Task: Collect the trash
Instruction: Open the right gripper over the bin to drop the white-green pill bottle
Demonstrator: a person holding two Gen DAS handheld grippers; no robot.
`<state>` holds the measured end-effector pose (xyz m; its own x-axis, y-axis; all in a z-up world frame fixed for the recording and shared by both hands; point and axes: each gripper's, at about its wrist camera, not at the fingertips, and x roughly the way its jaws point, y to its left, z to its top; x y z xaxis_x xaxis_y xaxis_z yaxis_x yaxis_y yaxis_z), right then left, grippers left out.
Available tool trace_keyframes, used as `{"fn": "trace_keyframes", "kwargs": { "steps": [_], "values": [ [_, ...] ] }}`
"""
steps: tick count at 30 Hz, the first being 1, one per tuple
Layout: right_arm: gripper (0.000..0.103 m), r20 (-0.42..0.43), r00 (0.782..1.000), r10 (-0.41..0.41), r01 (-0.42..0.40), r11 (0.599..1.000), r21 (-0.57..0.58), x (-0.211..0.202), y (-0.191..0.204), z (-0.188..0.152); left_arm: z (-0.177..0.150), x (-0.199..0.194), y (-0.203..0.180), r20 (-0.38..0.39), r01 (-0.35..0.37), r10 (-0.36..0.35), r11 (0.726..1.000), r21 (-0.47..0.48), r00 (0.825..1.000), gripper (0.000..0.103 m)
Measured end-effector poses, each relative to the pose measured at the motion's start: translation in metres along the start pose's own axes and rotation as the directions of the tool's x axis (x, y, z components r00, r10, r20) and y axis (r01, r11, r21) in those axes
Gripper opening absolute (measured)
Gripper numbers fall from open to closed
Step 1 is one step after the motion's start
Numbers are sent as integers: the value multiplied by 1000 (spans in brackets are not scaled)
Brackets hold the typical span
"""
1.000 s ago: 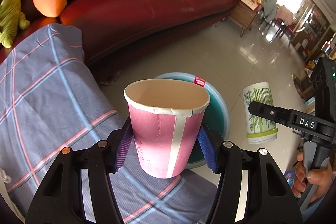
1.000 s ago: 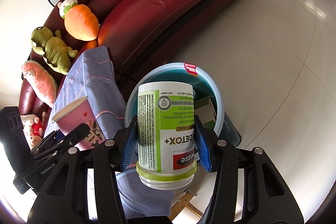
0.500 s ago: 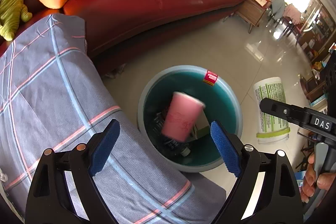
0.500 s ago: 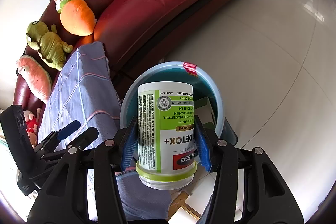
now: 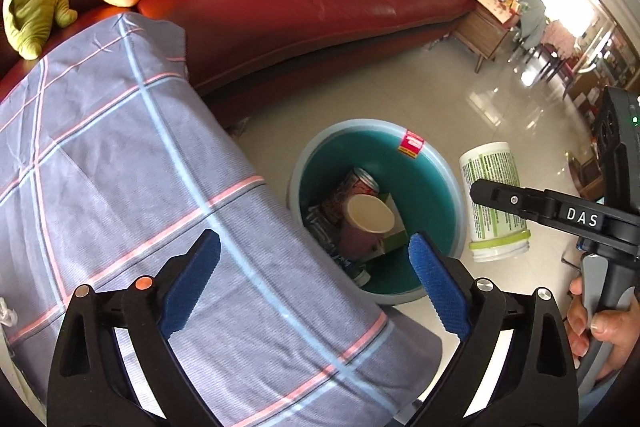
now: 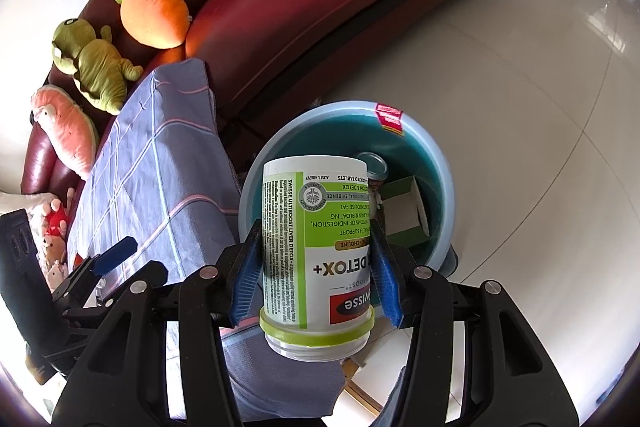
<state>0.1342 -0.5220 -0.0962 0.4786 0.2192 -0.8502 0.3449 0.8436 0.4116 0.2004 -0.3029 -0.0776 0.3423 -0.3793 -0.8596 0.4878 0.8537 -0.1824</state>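
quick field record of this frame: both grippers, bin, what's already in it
left gripper: jaws opening, nothing between them
right gripper: shut on supplement bottle, held upside down above the bin's near rim
bin: teal, on the floor beside the cloth-covered table
bin contents: pink paper cup, can, small carton

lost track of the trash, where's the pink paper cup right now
In the left wrist view the pink paper cup lies inside the teal bin on the floor, mouth up, beside a can and a green carton.
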Motion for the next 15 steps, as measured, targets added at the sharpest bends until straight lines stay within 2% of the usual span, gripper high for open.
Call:
{"fn": "trace_keyframes", "kwargs": {
  "steps": [9, 14, 15],
  "values": [
    [49, -56, 998, 2, -6, 997, -71, 20, 25, -6, -7, -4, 21, -5, 6, -6, 998, -55, 1000, 96],
    [59, -47, 999, -9, 4, 994, -107, 20, 43, -4, -10, -8, 30, -1, 12, -12, 998, -67, 1000, 96],
    [64, -45, 999, -15, 10, 994, -107, 19, 45, -4, -11, -9, 32, 1, 14, -14, 997, -70, 1000, 96]
  ]
}}
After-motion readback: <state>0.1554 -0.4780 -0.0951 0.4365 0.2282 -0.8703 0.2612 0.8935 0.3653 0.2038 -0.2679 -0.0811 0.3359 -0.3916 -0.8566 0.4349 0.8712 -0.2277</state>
